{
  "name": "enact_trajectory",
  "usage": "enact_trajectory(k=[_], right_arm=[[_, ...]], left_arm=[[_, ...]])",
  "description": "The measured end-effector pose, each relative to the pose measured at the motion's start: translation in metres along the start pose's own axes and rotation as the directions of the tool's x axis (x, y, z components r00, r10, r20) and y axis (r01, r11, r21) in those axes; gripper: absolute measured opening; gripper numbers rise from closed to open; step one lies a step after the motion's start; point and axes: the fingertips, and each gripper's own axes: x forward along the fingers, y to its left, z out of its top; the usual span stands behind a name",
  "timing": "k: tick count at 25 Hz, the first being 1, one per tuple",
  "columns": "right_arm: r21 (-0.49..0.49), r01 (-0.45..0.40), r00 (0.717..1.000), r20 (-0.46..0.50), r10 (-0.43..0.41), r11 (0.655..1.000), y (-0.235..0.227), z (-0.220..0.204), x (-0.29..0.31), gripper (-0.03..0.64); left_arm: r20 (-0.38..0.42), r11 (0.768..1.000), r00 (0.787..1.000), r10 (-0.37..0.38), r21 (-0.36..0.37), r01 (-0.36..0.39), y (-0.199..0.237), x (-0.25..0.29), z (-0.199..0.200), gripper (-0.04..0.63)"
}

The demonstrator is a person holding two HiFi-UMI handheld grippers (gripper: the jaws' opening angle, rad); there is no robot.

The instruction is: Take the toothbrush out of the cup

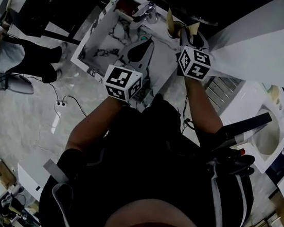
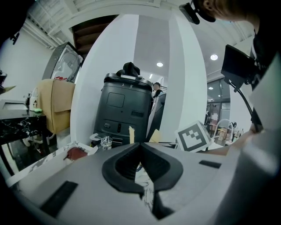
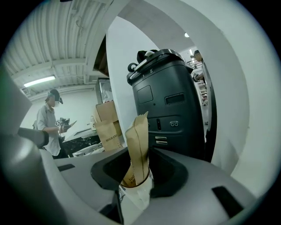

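Hard to see: the toothbrush (image 3: 138, 145) is just a brown paper sleeve to me, no bristles showing. The bottom of the white cup (image 3: 137, 195) is cut off. The head view is dark and my own torso fills its lower half.
Right gripper (image 3: 139, 176): jaws spread wide with the cup sitting between them. I can't tell if the pads touch it.
Toothbrush: upright in that cup, poking up between the right jaws.
Left gripper (image 2: 141, 169): jaws together, nothing in them.
Surface: white marble-look counter (image 1: 107, 41).
Room: big dark grey machine (image 3: 173, 110) dead ahead, paper bag (image 3: 107, 129) beside it, a person (image 3: 49, 125) standing off left.
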Motion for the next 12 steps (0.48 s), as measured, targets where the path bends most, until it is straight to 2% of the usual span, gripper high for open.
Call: enact_trajectory(k=[3, 12], right_arm=[[0.001, 0.021, 1.0, 0.002, -0.021, 1.0, -0.003, -0.001, 0.003, 0.097], [0.014, 0.034, 0.999, 0.012, -0.034, 0.999, -0.002, 0.002, 0.001, 0.067]], left_arm=[[-0.004, 1.0, 1.0, 0.016, -0.005, -0.016, 0.003, -0.003, -0.002, 0.005], [-0.001, 1.0, 1.0, 0.017, 0.0, -0.017, 0.001, -0.013, 0.002, 0.005]])
